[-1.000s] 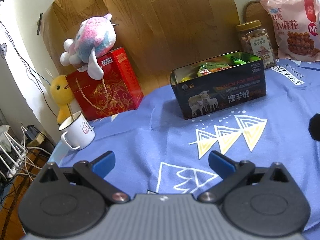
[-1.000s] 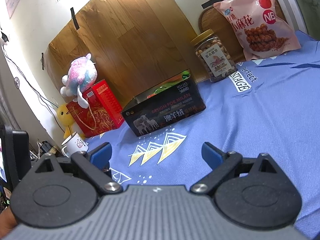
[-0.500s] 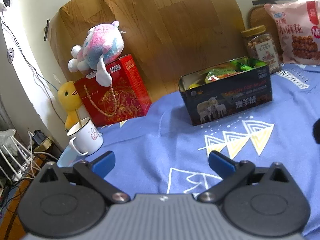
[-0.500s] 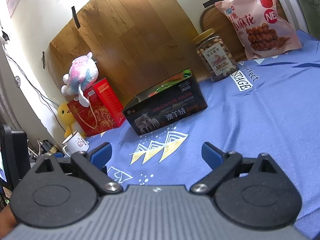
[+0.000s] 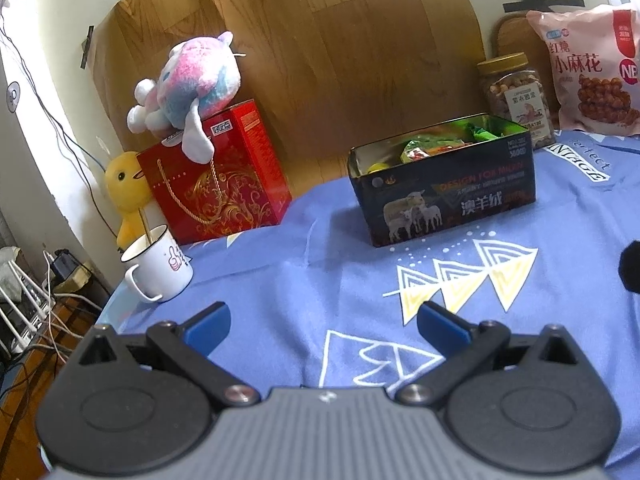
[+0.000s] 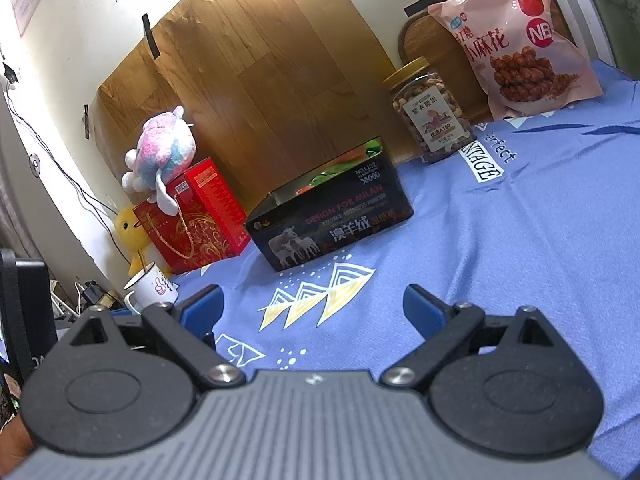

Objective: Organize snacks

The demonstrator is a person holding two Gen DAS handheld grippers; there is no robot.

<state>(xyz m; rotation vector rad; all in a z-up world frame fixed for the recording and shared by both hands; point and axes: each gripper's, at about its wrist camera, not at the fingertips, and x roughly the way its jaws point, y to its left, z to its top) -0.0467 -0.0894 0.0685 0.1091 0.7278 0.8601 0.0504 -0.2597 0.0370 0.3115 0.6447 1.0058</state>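
A black tin box (image 5: 444,196) with sheep on its side stands open on the blue cloth, with green and yellow snack packets (image 5: 424,148) inside. It also shows in the right wrist view (image 6: 332,224). A clear jar of nuts (image 5: 516,96) (image 6: 432,112) and a pink snack bag (image 5: 592,72) (image 6: 516,44) stand behind it at the right. My left gripper (image 5: 323,326) is open and empty, well short of the box. My right gripper (image 6: 314,312) is open and empty, also short of the box.
A red gift box (image 5: 216,188) with a pink plush toy (image 5: 188,92) on top stands at the left, beside a yellow duck (image 5: 126,192) and a white mug (image 5: 158,264). The table's left edge drops to cables (image 5: 36,312). A wooden board (image 5: 320,48) leans behind.
The left gripper's view has pulled back and tilted a little, so the box sits slightly further off. The right gripper has barely moved. Both stay open.
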